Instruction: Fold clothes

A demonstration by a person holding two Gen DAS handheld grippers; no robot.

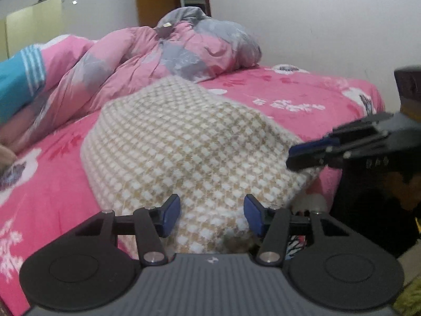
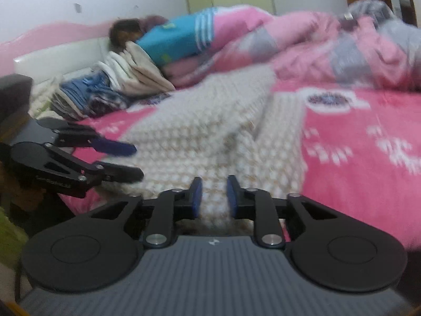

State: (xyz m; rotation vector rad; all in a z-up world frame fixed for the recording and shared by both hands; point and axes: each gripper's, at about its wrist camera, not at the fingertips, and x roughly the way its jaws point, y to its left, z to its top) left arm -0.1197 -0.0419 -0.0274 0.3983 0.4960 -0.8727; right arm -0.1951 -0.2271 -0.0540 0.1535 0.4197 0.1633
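Checked knit garment (image 1: 189, 142), cream and tan, draped over near edge of pink floral bed (image 1: 302, 92); lower hem hanging off that edge toward the cameras.

Left wrist view: left gripper (image 1: 212, 214) at the garment's near hem, blue pads apart, cloth lying between them but neither pad pressing on it. Right gripper (image 1: 302, 158) at the garment's right corner, fingers close together; whether cloth is pinched there not readable from this angle. Crumpled pink-and-grey quilt (image 1: 147, 55) heaped beyond the garment. Teal striped item (image 1: 21, 84) left of the garment, at the frame edge.

Right wrist view, blurred: right gripper (image 2: 213, 197) low over the garment's hem, pads narrowly apart with a ridge of knit (image 2: 214, 158) rising between them; contact not certain. Left gripper (image 2: 129, 160) left of the garment, fingers spread, one above the cloth and one level with its edge. Stack of folded clothes (image 2: 113, 89) beyond the garment's far left corner, against the white headboard (image 2: 58, 58).

Step in hand, judged: taking hold of the two near corners before lifting for a fold. Best done with both pads seated fully on hem fabric, one layer only, corners taken level with each other; loose knit likely to stretch and sag, so lift evenly and keep tension across the hem.
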